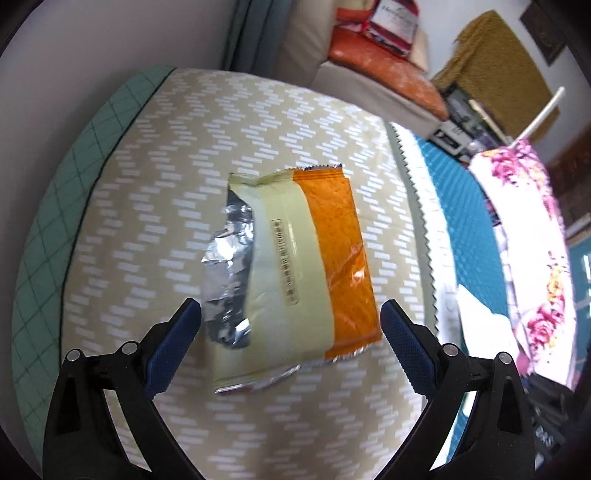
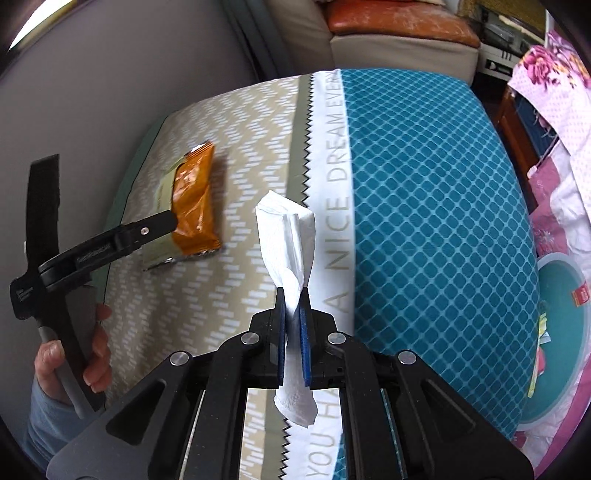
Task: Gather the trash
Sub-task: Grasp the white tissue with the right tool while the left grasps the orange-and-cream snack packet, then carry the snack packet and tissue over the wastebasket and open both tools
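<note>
Nearest in the right wrist view, the right gripper (image 2: 294, 325) is seen with its two blue-padded fingers pressed together on a crumpled white paper tissue (image 2: 288, 240). The tissue is pinched at its narrow middle: one end rises and fans out above the fingertips, and the other hangs down behind the pads. It is held above the seam of a bed cover, over a white band printed with grey letters (image 2: 338, 206).

In the left wrist view, the left gripper (image 1: 290, 314) is shown with its jaws spread wide, one blue pad on either side of a torn orange and cream foil snack wrapper (image 1: 295, 266). Whether the pads touch the wrapper cannot be told. The wrapper lies flat on the beige cover with white dash pattern (image 1: 155, 206), its silver inner foil crumpled open on the left. In the right wrist view the same wrapper is seen to the left of the tissue, well apart from it, with the left gripper at its near end and the person's left hand (image 2: 88, 354) wrapped around the handle.

Further right, a teal diamond-patterned section of cover (image 2: 424, 206) is seen. Beyond the bed, a beige sofa with an orange cushion (image 2: 399, 22) and a pink floral cloth (image 1: 524, 236) are visible.
</note>
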